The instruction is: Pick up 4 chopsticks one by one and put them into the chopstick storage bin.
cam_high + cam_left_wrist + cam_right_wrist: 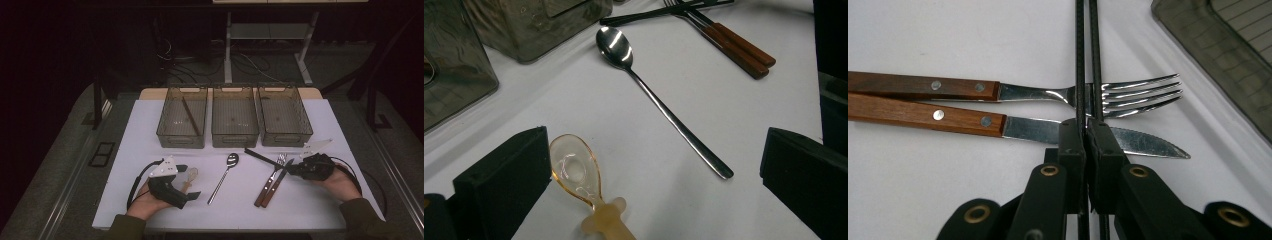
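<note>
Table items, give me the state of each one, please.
Right tongs, shut on black chopsticks.
Left tongs, open around clear amber spoon.
Long steel spoon, lying loose.
Left smoky plastic bin, holds one stick.
Middle bin, empty.

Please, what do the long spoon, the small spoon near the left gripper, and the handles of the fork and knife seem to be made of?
Long spoon: probably polished steel; its bowl mirrors the light.
Small spoon: a clear amber bowl, seemingly plastic or glass, on a matte cream handle, perhaps silicone.
Fork handle and knife handle: apparently reddish-brown wood, with visible grain and metal rivets.
</note>
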Action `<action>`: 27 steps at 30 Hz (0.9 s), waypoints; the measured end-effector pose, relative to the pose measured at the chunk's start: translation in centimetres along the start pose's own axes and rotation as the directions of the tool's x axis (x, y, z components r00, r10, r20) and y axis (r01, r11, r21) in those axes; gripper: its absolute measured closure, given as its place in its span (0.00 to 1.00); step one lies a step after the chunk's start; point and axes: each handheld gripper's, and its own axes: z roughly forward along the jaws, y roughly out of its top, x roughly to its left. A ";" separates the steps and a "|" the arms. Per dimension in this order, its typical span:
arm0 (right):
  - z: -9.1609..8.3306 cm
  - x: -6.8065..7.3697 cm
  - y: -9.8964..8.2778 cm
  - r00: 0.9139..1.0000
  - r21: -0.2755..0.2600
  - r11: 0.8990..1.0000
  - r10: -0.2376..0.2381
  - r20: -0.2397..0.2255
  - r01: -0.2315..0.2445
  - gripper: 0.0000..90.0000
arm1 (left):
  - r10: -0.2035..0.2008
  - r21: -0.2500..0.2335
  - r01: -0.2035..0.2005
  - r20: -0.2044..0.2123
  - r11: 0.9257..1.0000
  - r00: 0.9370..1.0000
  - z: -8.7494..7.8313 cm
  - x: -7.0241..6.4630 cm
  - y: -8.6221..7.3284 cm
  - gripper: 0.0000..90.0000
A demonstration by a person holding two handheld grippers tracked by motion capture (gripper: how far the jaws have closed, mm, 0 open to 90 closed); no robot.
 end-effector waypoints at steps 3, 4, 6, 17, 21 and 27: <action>-0.3 -0.1 0.0 1.000 -0.016 1.000 0.007 -0.001 -0.007 0.95 | 0.000 -0.001 0.000 0.000 1.000 1.000 0.0 0.0 0.0 0.00; -0.4 -0.1 0.1 1.000 -0.021 1.000 0.007 -0.003 -0.007 0.95 | 0.000 -0.001 0.000 0.000 1.000 1.000 0.0 0.0 0.0 0.00; -0.6 -0.1 0.1 1.000 -0.031 0.999 0.008 -0.006 -0.008 0.95 | 0.000 -0.001 0.000 0.001 1.000 1.000 0.0 0.0 0.0 0.00; -1.9 -0.2 0.4 1.000 -0.100 0.995 0.021 -0.014 -0.023 0.95 | 0.000 0.000 0.000 0.001 1.000 1.000 0.0 0.0 0.0 0.00; -2.5 -0.3 0.6 0.999 -0.128 0.991 0.025 -0.020 -0.028 0.95 | 0.000 0.001 0.000 0.002 1.000 1.000 0.0 0.0 0.0 0.00; -3.0 -0.3 0.7 0.999 -0.166 0.985 0.036 -0.032 -0.041 0.95 | 0.000 0.000 0.000 0.002 1.000 1.000 0.0 0.0 0.0 0.00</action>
